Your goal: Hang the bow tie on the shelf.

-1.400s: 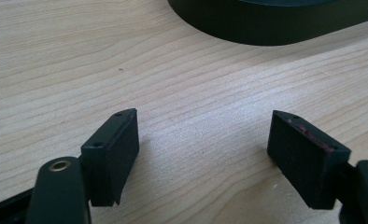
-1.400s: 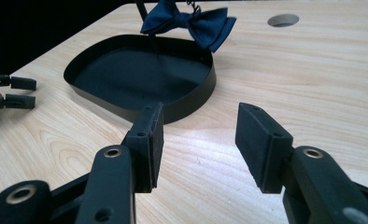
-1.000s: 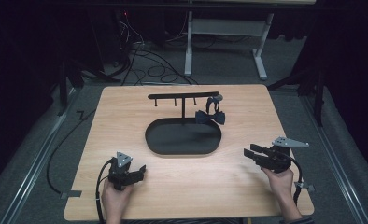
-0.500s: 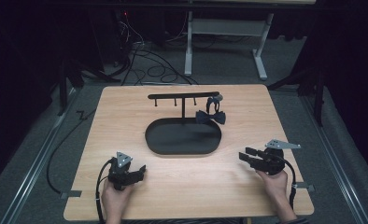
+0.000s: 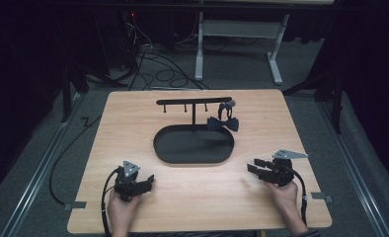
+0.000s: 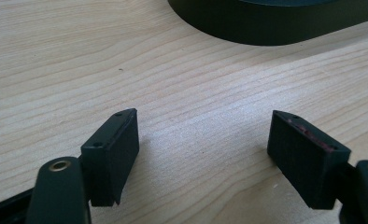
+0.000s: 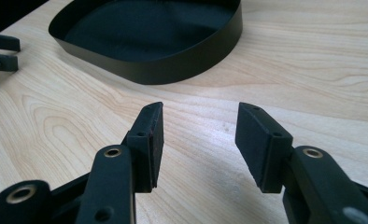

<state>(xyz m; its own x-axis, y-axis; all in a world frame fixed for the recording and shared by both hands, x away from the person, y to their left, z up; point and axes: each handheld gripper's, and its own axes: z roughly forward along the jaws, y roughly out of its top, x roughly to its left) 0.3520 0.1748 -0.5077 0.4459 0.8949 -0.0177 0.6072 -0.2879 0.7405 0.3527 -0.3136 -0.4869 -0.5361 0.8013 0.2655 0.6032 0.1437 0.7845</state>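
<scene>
- Both the left gripper (image 5: pixel 150 179) and right gripper (image 5: pixel 252 168) rest wide open, empty.
- Reach the right one toward the bow tie (image 5: pixel 222 123) (hanging beside the stand's post), above the oval tray (image 5: pixel 192 159), closing squarely on its knot.

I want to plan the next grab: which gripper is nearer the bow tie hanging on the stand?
Right. The right gripper sits below the bow tie, slightly to its right; the left gripper lies across the tray, far down-left.
</scene>
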